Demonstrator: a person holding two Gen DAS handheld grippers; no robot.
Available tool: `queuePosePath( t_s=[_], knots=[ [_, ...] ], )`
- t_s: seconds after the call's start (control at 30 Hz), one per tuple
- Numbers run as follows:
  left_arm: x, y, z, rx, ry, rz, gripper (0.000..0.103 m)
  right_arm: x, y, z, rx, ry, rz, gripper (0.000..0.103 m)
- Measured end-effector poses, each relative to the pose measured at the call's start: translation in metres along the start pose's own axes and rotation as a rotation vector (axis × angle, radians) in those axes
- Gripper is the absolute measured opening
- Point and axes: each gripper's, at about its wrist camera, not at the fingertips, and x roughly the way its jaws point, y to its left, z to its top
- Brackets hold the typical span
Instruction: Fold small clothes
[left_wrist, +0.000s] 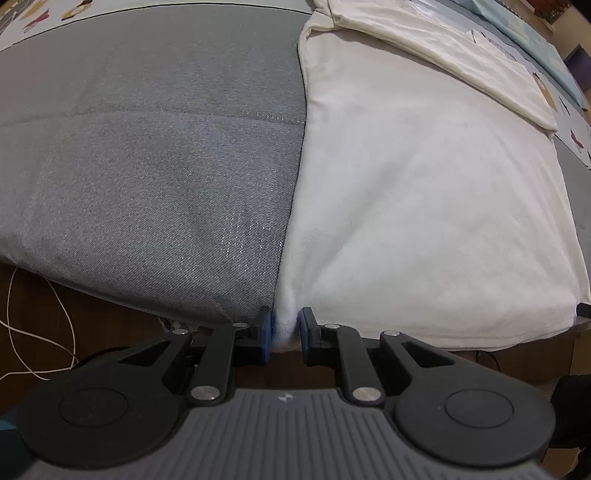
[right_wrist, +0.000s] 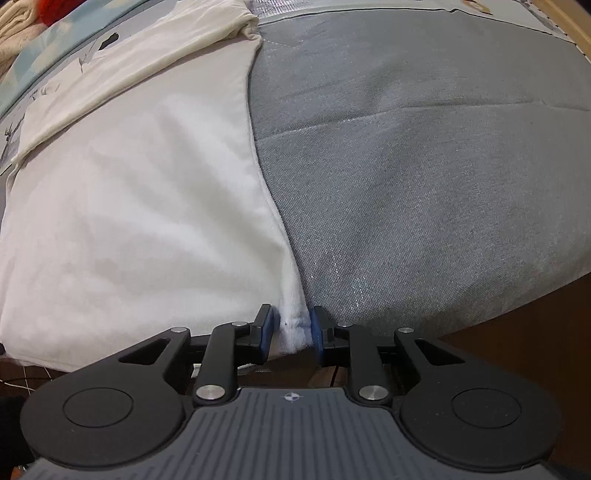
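Note:
A white garment (left_wrist: 424, 206) lies spread flat on a grey bed cover (left_wrist: 147, 166). In the left wrist view it fills the right half; in the right wrist view the same garment (right_wrist: 140, 221) fills the left half. My left gripper (left_wrist: 284, 332) is shut on the garment's near left corner at the bed's front edge. My right gripper (right_wrist: 291, 332) is shut on the garment's near right corner at the front edge. The cloth bunches between the blue pads (left_wrist: 266, 328) of each gripper.
A cream folded cloth (left_wrist: 461, 55) lies across the garment's far end, and shows in the right wrist view (right_wrist: 129, 62). The grey cover (right_wrist: 424, 166) spreads to the right. A white cable (left_wrist: 37, 332) lies on the brown floor below the bed edge. Patterned bedding (left_wrist: 576, 133) lies beyond.

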Motion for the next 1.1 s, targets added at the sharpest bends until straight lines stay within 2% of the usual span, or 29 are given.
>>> queuePosePath(
  t_s=[0.7, 0.77, 0.8, 0.9, 1.1],
  knots=[
    [-0.001, 0.002, -0.003, 0.0, -0.007, 0.006, 0.016, 0.005, 0.007, -0.002, -0.038, 0.003, -0.022, 0.023],
    [-0.002, 0.001, -0.003, 0.008, -0.013, 0.003, 0.009, 0.004, 0.008, -0.003, -0.036, 0.0, -0.022, 0.022],
    [-0.004, 0.0, -0.004, 0.015, -0.021, -0.001, 0.007, 0.003, 0.008, -0.004, -0.035, -0.005, -0.02, 0.018],
    [-0.013, -0.003, -0.004, 0.033, -0.067, -0.003, 0.006, -0.003, 0.008, -0.004, -0.03, -0.039, -0.014, 0.009],
    [-0.055, -0.01, -0.002, 0.078, -0.173, -0.065, 0.006, -0.04, 0.005, 0.002, 0.009, -0.175, 0.076, 0.007]
  ],
)
